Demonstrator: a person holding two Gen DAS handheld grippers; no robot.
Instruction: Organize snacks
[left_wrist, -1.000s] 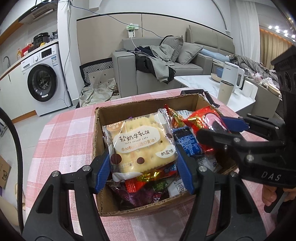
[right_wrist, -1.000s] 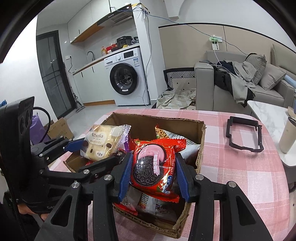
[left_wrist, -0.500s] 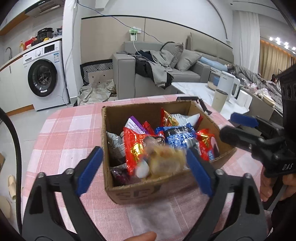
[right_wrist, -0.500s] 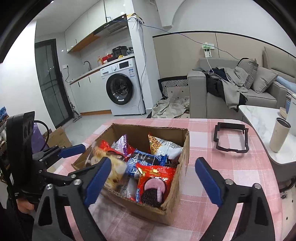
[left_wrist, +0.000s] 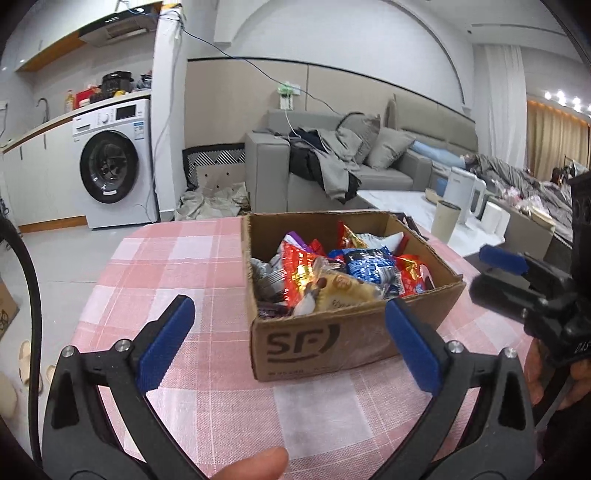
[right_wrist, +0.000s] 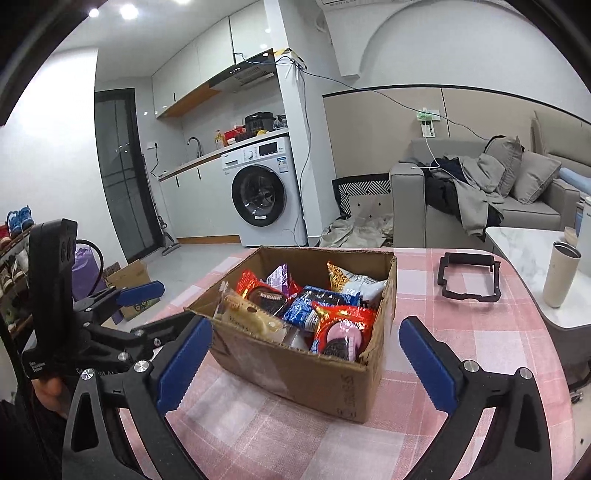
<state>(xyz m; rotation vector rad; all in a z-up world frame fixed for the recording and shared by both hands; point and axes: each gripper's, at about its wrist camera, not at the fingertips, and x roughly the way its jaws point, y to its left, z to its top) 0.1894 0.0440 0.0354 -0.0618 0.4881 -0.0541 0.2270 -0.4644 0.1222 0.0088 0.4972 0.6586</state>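
1. The left gripper (left_wrist: 288, 343) is opening wide now, holding nothing; before, it was pinching the cookie pack (left_wrist: 341, 291).
2. The right gripper (right_wrist: 306, 363) is opening too, having dropped its red pack (right_wrist: 341, 330).
3. Both packs are lying in the box (left_wrist: 332, 343).
4. Both grippers are sitting farther back from the box.

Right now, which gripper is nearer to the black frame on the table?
Right. The right gripper faces the cardboard box with the black frame ahead to its right; the left gripper is at the box's opposite side. Both jaws are opening, nothing between them.
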